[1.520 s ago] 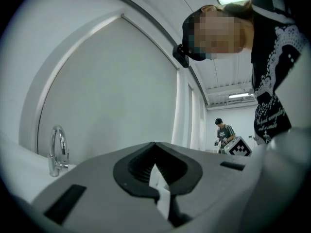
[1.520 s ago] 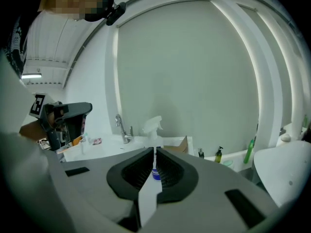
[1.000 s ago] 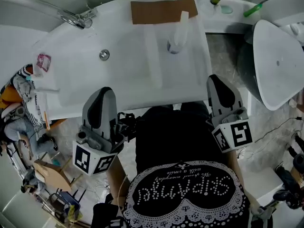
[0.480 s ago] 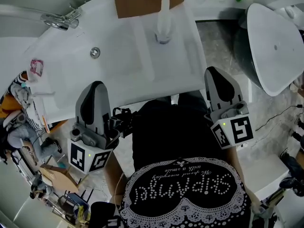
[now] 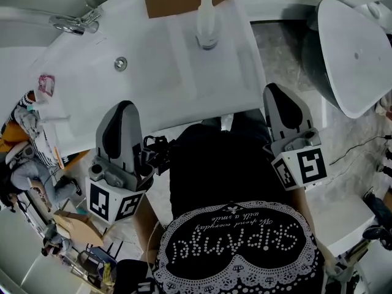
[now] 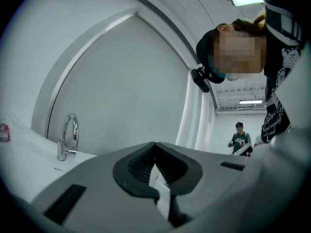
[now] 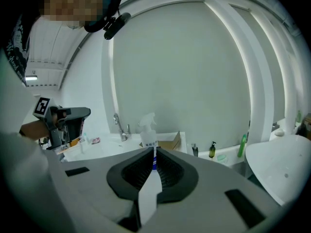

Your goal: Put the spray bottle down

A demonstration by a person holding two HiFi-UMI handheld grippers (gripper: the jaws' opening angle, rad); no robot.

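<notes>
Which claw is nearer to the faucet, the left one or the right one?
Left. In the head view the left claw is below the faucet, on the same side but apart from it. The right claw is far over on the other side.

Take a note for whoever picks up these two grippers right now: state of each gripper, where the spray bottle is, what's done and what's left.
Left gripper: jaws shut, nothing in them, held low by the person's body at the counter's near edge.
Right gripper: jaws shut, empty, also back by the body. In its own view the bottle shows ahead of the jaws, well apart from them.
Spray bottle: upright on the white counter, next to the cardboard piece, across the basin from the faucet.
Done: bottle set down and released.
Left: nothing on the bottle, as far as the views show.
</notes>
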